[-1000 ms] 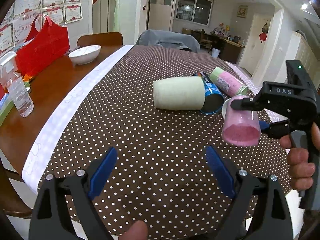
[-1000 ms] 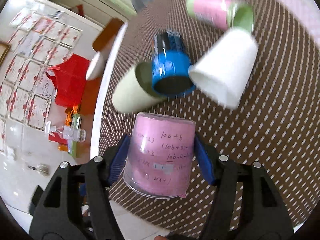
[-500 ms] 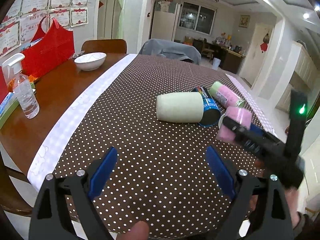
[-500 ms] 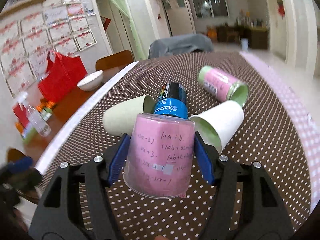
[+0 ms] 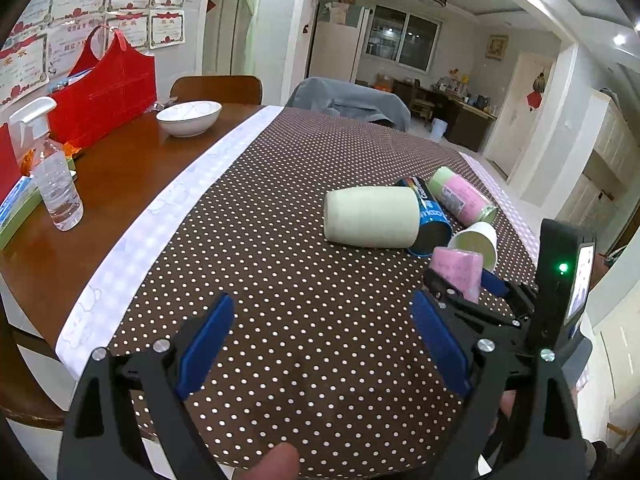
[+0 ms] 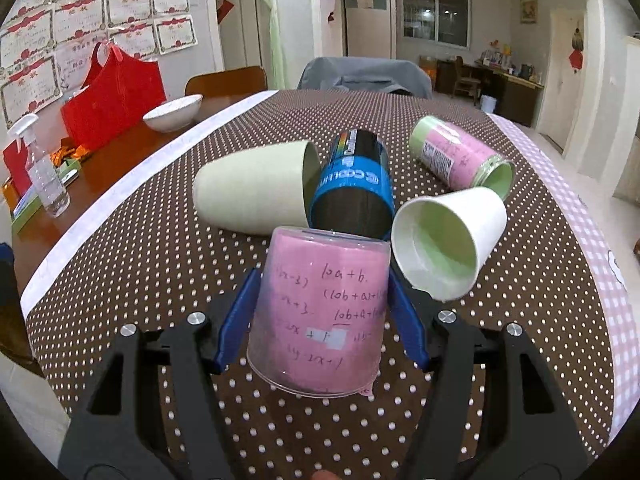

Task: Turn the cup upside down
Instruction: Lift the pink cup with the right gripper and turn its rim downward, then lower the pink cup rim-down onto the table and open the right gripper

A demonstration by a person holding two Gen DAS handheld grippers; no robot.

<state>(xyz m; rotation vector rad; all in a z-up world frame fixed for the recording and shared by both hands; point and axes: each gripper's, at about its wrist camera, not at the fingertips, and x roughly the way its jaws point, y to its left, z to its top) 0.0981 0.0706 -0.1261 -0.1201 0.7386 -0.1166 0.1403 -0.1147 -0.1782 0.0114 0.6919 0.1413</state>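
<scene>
your right hand-held gripper (image 6: pixel 322 314) is clamped on the pink cup (image 6: pixel 320 312), mouth down, low over the dotted surface (image 6: pixel 160 260), near the white cup (image 6: pixel 448 240). thin clear plastic: light, slick, probably crushable, so squeeze mid-wall gently. your left hand-held gripper (image 5: pixel 320 344) hangs wide, empty.

**Plastic, paper, cloth and polished wood**

The pink cup (image 6: pixel 320 312) looks like clear glossy plastic around a matt pink lining with handwriting on it. The right tool (image 6: pixel 322 322) has matt black plastic arms, blue ribbed pads and shiny metal screws; the left tool (image 5: pixel 320 344) looks the same. The white cup (image 6: pixel 444 240) looks like smooth paper. The pale green cup (image 6: pixel 252 196) is matt and smooth. The blue can (image 6: pixel 352 192) is glossy. The polka-dot cloth (image 6: pixel 160 264) is matt fabric over a glossy wooden tabletop (image 5: pixel 100 200). The bowl (image 5: pixel 189 117) looks like glazed ceramic.
</scene>
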